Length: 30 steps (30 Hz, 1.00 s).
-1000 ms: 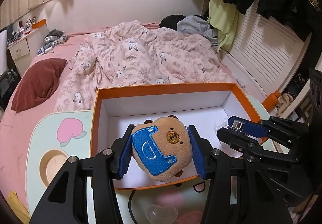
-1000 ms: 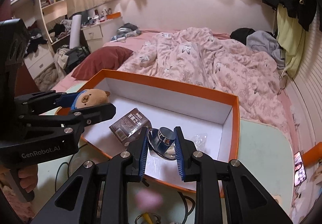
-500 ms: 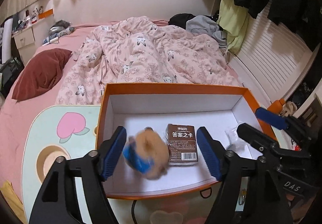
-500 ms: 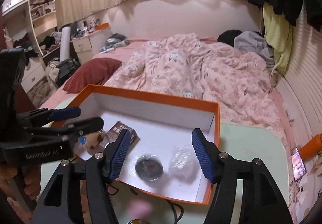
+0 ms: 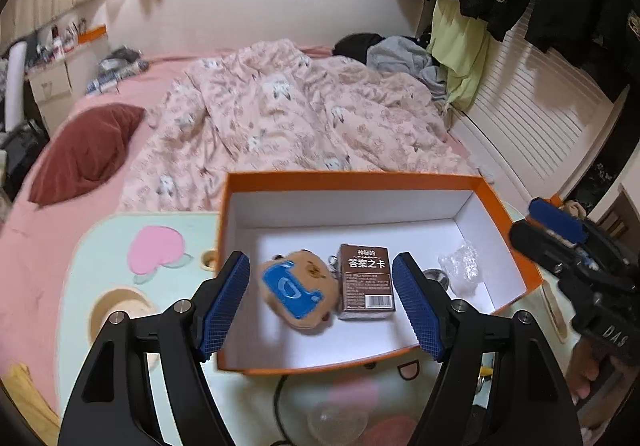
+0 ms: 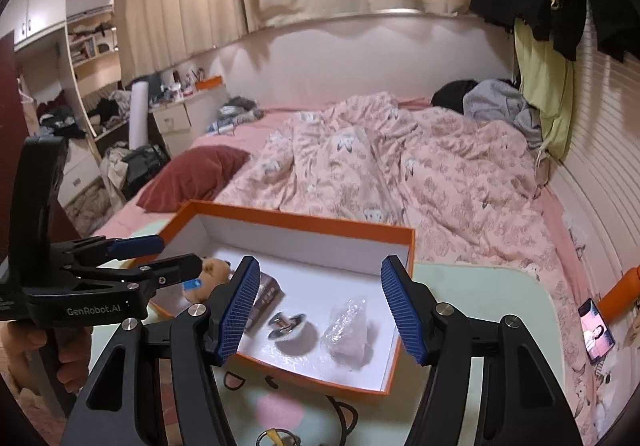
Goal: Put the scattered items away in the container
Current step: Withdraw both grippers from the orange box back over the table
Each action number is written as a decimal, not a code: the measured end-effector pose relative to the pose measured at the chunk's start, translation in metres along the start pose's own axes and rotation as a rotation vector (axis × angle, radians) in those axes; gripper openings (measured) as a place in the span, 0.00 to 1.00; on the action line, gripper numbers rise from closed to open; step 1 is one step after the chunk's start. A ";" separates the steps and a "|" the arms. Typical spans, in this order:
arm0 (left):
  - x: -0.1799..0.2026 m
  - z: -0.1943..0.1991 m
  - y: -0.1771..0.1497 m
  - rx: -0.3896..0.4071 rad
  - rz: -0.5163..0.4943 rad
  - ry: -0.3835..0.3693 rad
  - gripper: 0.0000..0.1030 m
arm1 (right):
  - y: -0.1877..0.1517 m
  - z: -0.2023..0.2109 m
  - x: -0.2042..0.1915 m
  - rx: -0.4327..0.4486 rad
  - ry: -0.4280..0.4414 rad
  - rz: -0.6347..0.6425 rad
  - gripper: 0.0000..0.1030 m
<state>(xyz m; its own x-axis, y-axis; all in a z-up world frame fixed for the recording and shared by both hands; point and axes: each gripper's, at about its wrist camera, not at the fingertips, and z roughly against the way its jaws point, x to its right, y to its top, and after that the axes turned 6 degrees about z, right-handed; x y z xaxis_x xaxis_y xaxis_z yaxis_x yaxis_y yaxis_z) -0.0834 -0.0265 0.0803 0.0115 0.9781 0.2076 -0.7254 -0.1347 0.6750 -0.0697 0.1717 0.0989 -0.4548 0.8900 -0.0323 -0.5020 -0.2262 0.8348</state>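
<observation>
The orange box [image 5: 352, 179] with a white inside stands on the table. In it lie a tan bear plush with a blue patch [image 5: 298, 292], a brown card pack [image 5: 366, 282], a round metal piece [image 6: 286, 326] and a clear plastic packet [image 6: 348, 322]. My left gripper [image 5: 320, 302] hangs open over the box's near left part, with the bear and the pack lying loose below its jaws. My right gripper [image 6: 320, 304] is open above the near right part, over the metal piece and the packet, touching neither. Each gripper shows at the edge of the other's view.
The table [image 5: 100, 246] is pale green with pink cartoon prints. A clear heart-shaped object [image 5: 338, 422], a cable [image 5: 280, 394] and a key ring [image 6: 276, 438] lie in front of the box. A phone [image 6: 598, 332] lies at the right. A bed with a pink quilt [image 6: 400, 173] lies behind.
The left jaws opened and the bear dropped into the box beside the card pack. The right jaws opened, let the metal piece fall into the box, and drew back and up.
</observation>
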 end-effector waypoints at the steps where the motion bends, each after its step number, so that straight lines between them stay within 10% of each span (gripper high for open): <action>1: 0.001 0.007 -0.002 0.013 -0.011 0.004 0.72 | 0.000 0.006 -0.001 0.013 0.000 0.000 0.61; 12: -0.008 0.076 -0.074 0.024 -0.122 0.020 0.72 | -0.048 0.097 -0.039 0.084 0.074 0.106 0.61; 19: -0.026 0.089 -0.125 -0.074 -0.033 -0.053 0.72 | -0.111 0.102 -0.045 -0.129 -0.060 0.035 0.61; 30: -0.014 0.082 -0.156 -0.077 -0.068 0.049 0.72 | -0.136 0.080 -0.053 -0.223 -0.068 0.014 0.61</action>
<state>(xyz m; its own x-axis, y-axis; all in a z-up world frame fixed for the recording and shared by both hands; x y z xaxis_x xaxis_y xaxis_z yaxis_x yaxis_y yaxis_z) 0.0857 -0.0317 0.0299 0.0308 0.9914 0.1270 -0.7748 -0.0566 0.6297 0.0814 0.1868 0.0309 -0.4162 0.9090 0.0220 -0.6497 -0.3142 0.6922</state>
